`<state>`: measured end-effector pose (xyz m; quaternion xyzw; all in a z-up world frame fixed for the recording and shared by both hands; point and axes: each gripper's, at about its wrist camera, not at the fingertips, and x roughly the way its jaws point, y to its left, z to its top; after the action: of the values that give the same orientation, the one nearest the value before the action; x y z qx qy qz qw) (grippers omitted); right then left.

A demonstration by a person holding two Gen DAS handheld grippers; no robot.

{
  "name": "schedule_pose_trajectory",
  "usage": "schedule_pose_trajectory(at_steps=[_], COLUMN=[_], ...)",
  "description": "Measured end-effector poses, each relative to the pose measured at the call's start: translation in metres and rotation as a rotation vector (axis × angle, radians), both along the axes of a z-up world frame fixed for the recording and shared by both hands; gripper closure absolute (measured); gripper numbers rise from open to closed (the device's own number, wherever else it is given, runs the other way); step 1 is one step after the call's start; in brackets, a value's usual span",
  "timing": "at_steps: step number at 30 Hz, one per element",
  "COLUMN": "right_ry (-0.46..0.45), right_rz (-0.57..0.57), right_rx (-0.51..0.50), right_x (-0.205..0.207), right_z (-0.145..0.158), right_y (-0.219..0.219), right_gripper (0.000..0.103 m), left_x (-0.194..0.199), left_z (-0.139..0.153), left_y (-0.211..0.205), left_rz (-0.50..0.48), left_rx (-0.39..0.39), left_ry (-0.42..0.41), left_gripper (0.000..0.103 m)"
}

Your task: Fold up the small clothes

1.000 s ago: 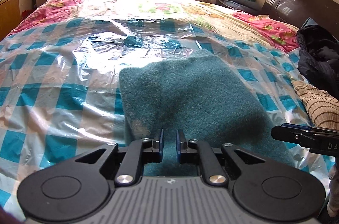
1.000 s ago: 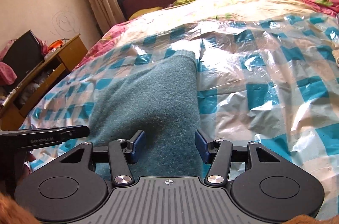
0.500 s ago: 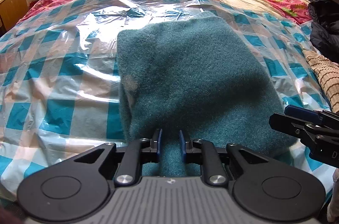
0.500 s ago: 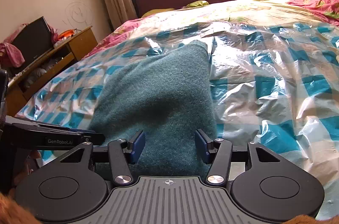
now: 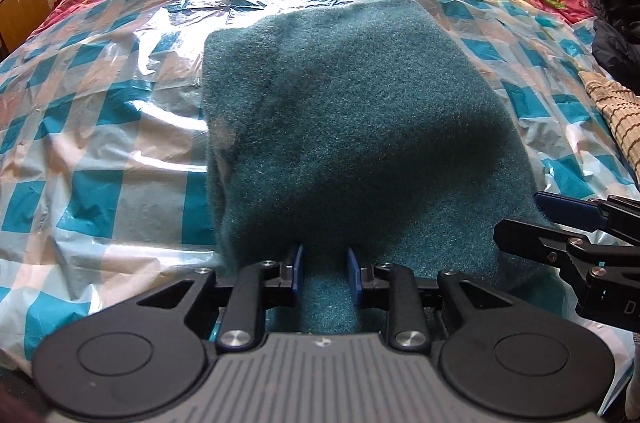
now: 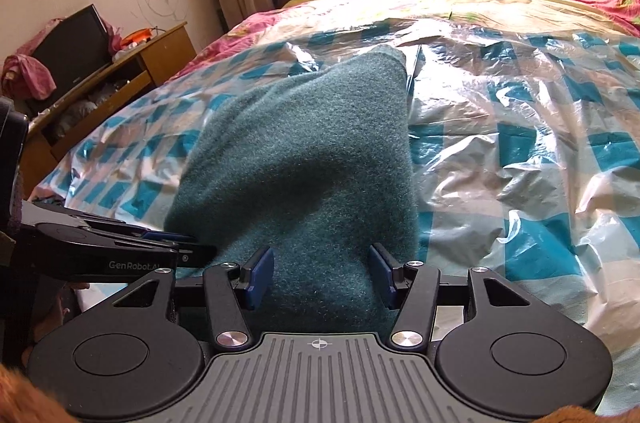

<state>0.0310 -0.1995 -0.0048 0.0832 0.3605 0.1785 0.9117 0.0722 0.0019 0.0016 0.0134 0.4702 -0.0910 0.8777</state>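
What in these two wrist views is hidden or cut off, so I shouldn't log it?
- Near edge of the teal garment: left wrist view, hidden under the left gripper body.
- Grip of the right gripper: right wrist view, cloth fills the wide gap; contact unclear.
- Striped cloth: left wrist view, cut by the right edge.
- Dark clothing: same edge, type unreadable.

Left gripper (image 5: 323,273) jaws widened slightly; both grippers advanced over teal cloth (image 5: 360,127), filling more view.

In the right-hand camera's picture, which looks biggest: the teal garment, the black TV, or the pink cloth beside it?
1. Teal garment, though it lies nearest the camera.
2. Black TV.
3. Pink cloth.
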Motion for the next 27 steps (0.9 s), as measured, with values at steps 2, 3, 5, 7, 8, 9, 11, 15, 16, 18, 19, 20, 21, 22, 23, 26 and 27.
schedule_pose_trajectory(at_steps=[2,3,5,7,8,9,11,15,16,18,19,20,21,22,23,26,27], right_ry=[0.010,0.015,0.024,0.024,0.024,0.023,0.019,0.011,0.010,0.005,0.003,-0.002,-0.005,-0.003,0.002,0.008,0.016], right_rz=[0.004,0.005,0.007,0.012,0.013,0.014,0.016,0.013,0.009,-0.003,-0.008,-0.011,-0.016,-0.028,-0.037,-0.071,-0.077], right_rx=[0.025,0.033,0.035,0.032,0.030,0.028,0.024,0.023,0.028,0.039,0.043,0.045,0.045,0.046,0.048,0.069,0.087], right_x=[0.002,0.003,0.007,0.010,0.011,0.011,0.012,0.009,0.008,0.005,0.003,0.001,-0.001,-0.004,-0.006,-0.013,-0.016], right_z=[-0.001,-0.001,-0.003,-0.004,-0.005,-0.005,-0.007,-0.008,-0.007,-0.005,-0.003,-0.002,-0.001,0.000,0.001,0.006,0.007], right_y=[0.000,0.001,0.005,0.009,0.011,0.013,0.015,0.014,0.012,0.009,0.007,0.005,0.003,0.002,0.000,-0.007,-0.010], right_gripper=[0.045,0.045,0.045,0.045,0.045,0.045,0.045,0.045,0.045,0.045,0.045,0.046,0.046,0.046,0.046,0.046,0.046], left_x=[0.002,0.003,0.007,0.012,0.016,0.019,0.022,0.016,0.014,0.010,0.008,0.006,0.005,0.004,0.003,0.001,-0.001], left_z=[-0.001,-0.002,-0.003,-0.004,-0.004,-0.004,-0.004,-0.003,-0.002,0.001,0.002,0.003,0.004,0.005,0.005,0.008,0.009], left_y=[0.001,0.001,0.003,0.004,0.005,0.006,0.009,0.010,0.010,0.010,0.010,0.010,0.011,0.012,0.013,0.021,0.023], left_rz=[0.002,0.003,0.006,0.012,0.017,0.020,0.025,0.023,0.028,0.033,0.028,0.021,0.013,0.008,0.008,0.015,0.014], left_rx=[0.005,0.010,0.017,0.023,0.026,0.026,0.019,0.009,0.004,0.000,0.003,0.006,0.005,0.001,-0.006,-0.042,-0.051], left_ry=[-0.002,-0.004,-0.006,-0.007,-0.007,-0.007,-0.004,-0.021,-0.026,-0.039,-0.047,-0.053,-0.054,-0.054,-0.053,-0.049,-0.050], left_gripper=[0.071,0.071,0.071,0.071,0.071,0.071,0.071,0.072,0.072,0.072,0.072,0.072,0.071,0.071,0.071,0.071,0.070])
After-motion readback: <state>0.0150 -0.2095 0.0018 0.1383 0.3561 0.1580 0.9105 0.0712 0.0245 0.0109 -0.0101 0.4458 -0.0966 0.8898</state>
